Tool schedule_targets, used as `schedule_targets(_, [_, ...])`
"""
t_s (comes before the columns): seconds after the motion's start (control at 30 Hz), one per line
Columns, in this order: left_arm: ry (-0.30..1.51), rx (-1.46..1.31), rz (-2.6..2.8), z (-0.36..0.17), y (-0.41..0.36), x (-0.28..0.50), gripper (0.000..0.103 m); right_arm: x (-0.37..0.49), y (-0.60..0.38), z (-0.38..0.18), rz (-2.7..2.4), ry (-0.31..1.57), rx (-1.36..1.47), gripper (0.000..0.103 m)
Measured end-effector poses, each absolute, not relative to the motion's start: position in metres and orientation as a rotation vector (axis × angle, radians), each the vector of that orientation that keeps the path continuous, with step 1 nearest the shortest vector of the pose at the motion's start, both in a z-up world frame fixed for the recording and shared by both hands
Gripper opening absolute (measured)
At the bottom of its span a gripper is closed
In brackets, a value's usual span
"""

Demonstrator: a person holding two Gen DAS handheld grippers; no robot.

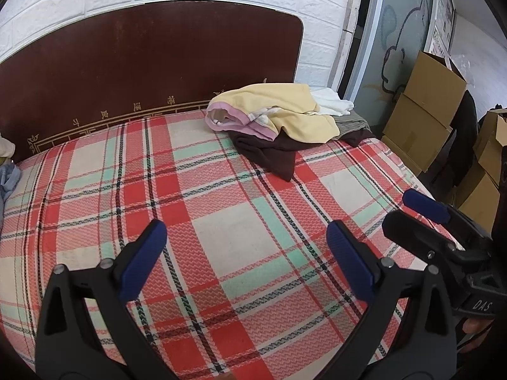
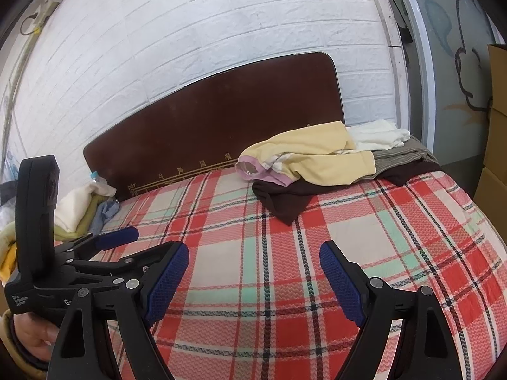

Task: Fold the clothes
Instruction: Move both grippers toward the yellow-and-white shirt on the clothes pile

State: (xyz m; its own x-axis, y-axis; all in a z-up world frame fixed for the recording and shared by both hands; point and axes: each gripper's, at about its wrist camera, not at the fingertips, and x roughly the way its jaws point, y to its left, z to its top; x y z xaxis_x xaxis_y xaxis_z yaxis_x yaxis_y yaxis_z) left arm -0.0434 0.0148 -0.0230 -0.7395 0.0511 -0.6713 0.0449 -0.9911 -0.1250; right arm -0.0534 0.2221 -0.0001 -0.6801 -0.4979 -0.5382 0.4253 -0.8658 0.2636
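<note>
Presently both the left claw (image 1: pixel 246 245) and right claw (image 2: pixel 254 267) hang open and empty above the plaid bed (image 1: pixel 221 237); the yellow garment (image 1: pixel 285 112), soft and light, tops the far heap, best pinched at its pink hem (image 1: pixel 240 126).

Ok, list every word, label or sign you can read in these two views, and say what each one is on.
"DAS": white letters on the black body of the right gripper, seen in the left wrist view.
"G...": white lettering on the left gripper body, cut off by a finger.
Small white label on the same body: too small to read.
Gold characters along the headboard: too blurred to read.
Wall posters: unreadable.
</note>
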Motion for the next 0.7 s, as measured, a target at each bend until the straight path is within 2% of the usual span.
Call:
schedule_targets(0.53, [-0.233,-1.178,2.907,-0.033,0.005,-0.074,0.101,-0.082,0.211,0.007,-2.484,-0.064,0.812,0.087])
schedule_targets(0.7, [-0.246,-1.196,2.915,-0.037,-0.001,-0.083,0.101,-0.104,0.201,0.012,-2.480,0.019,0.783,0.087])
